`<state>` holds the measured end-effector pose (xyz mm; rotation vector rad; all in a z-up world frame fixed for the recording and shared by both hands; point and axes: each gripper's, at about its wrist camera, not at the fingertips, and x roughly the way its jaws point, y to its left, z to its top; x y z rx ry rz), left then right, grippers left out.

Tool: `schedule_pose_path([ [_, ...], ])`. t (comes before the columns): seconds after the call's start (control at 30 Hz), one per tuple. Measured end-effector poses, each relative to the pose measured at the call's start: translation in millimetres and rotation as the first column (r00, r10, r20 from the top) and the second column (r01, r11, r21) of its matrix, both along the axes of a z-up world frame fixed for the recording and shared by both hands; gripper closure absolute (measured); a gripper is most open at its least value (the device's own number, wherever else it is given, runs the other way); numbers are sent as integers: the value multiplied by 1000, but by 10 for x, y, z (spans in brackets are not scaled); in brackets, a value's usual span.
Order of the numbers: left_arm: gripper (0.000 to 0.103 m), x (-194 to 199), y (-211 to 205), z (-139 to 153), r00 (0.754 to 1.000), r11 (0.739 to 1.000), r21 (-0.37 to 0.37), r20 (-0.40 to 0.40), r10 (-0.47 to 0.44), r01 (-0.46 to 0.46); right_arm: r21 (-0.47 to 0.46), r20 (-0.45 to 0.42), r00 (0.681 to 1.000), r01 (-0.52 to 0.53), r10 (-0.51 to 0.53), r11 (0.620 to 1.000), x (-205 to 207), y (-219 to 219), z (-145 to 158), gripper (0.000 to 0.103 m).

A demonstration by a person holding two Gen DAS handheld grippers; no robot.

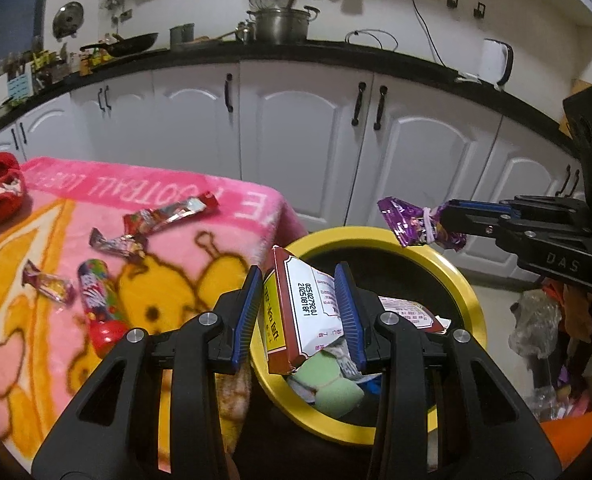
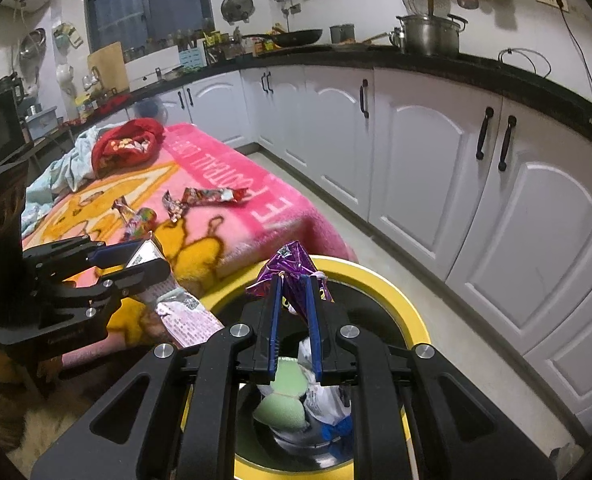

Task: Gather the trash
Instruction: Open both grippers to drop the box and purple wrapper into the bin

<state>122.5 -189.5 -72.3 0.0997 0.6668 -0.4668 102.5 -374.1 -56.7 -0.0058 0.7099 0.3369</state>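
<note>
My left gripper (image 1: 300,280) is shut on a red-and-white paper carton (image 1: 296,312) and holds it over the near-left rim of the yellow-rimmed bin (image 1: 466,292). My right gripper (image 2: 293,284) is shut on a purple foil wrapper (image 2: 289,266) above the bin (image 2: 396,304); the wrapper also shows in the left wrist view (image 1: 412,222). The bin holds green sponges (image 2: 281,408) and crumpled packaging. Several candy wrappers (image 1: 167,216) and a red candy tube (image 1: 97,300) lie on the pink blanket (image 1: 199,264).
A red cloth bag (image 2: 125,146) with sweets and a light blue cloth (image 2: 69,164) lie at the blanket's far end. White kitchen cabinets (image 2: 416,148) run behind and to the right. Plastic bags (image 1: 536,328) sit on the floor right of the bin.
</note>
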Motion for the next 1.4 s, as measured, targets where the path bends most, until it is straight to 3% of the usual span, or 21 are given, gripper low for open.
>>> schedule_pose_path([
  [0.47,72,43,-166,-310,995,999,11,-88,-46,47,19,-89,996,31,-30,999,112,-106,-350,91],
  [0.87,71,108,-156,-414,990,999,-1,-136,-44,44,45,-124,991,47,-41,998,163,-146,-464,89],
  [0.93,63,108,-150,-415,989,999,0,-141,-42,43,50,-129,990,56,-49,997,170,-172,-471,81],
  [0.97,52,108,-144,-415,989,999,-2,-144,-42,43,54,-131,990,60,-52,997,171,-185,-472,74],
  [1.13,45,93,-88,-374,990,1000,-14,-138,-26,25,61,-125,990,79,-70,995,158,-226,-444,72],
  [1.4,11,85,70,-274,992,999,-40,-123,30,-35,66,-90,992,91,-84,994,124,-242,-331,60],
])
